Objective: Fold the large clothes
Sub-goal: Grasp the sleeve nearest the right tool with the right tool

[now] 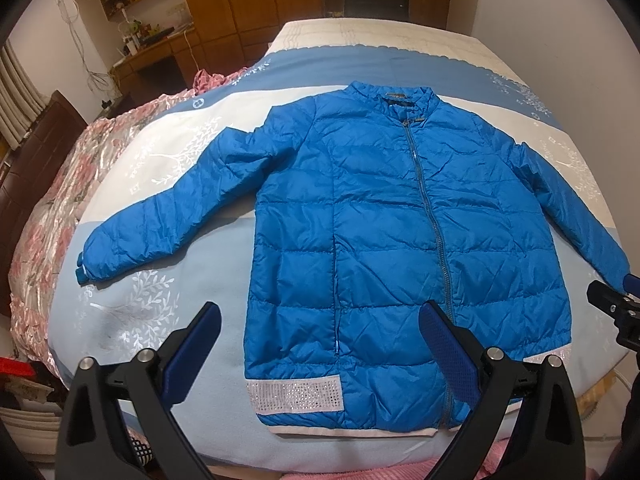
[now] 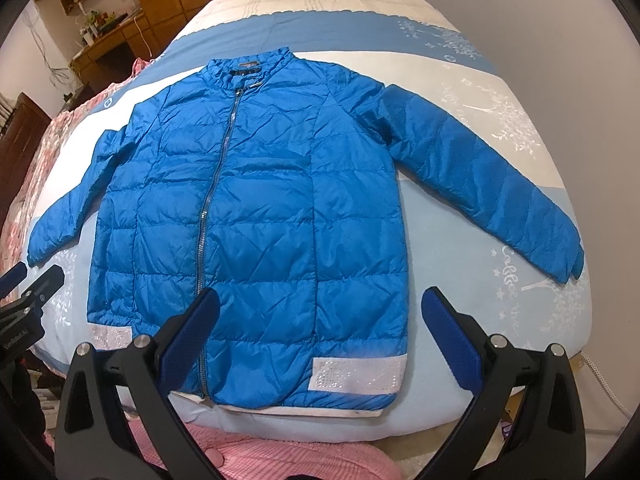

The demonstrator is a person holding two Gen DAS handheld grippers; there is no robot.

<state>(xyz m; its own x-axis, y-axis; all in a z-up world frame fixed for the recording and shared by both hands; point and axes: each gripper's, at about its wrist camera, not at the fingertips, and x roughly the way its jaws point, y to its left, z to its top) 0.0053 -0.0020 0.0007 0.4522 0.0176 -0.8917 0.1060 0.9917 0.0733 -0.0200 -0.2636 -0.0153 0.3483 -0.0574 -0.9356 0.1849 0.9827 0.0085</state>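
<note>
A blue puffer jacket [image 1: 372, 216] lies flat and face up on the bed [image 1: 168, 280], zipped, collar toward the far end and hem toward the near edge. Both sleeves are spread outward and angled down toward the near side; in the left wrist view the left sleeve [image 1: 168, 208] ends on bare bedcover well short of the pink floral blanket [image 1: 52, 200] bunched along the bed's left side. In the right wrist view the right sleeve [image 2: 488, 180] ends near the right edge of the bed, with a white wall close beyond it. The hem, with its white sparkly bands [image 2: 356, 376], sits just inside the near edge of the mattress. A strip of bare cover is free on either side of the jacket body and a wider stretch beyond the collar. The left gripper [image 1: 320, 344] hangs over the lower left part of the jacket, jaws spread wide and empty. The right gripper [image 2: 320, 340] hangs over the lower right part, jaws likewise wide and holding nothing. Pink cloth [image 2: 256, 456] shows below the near edge.
</note>
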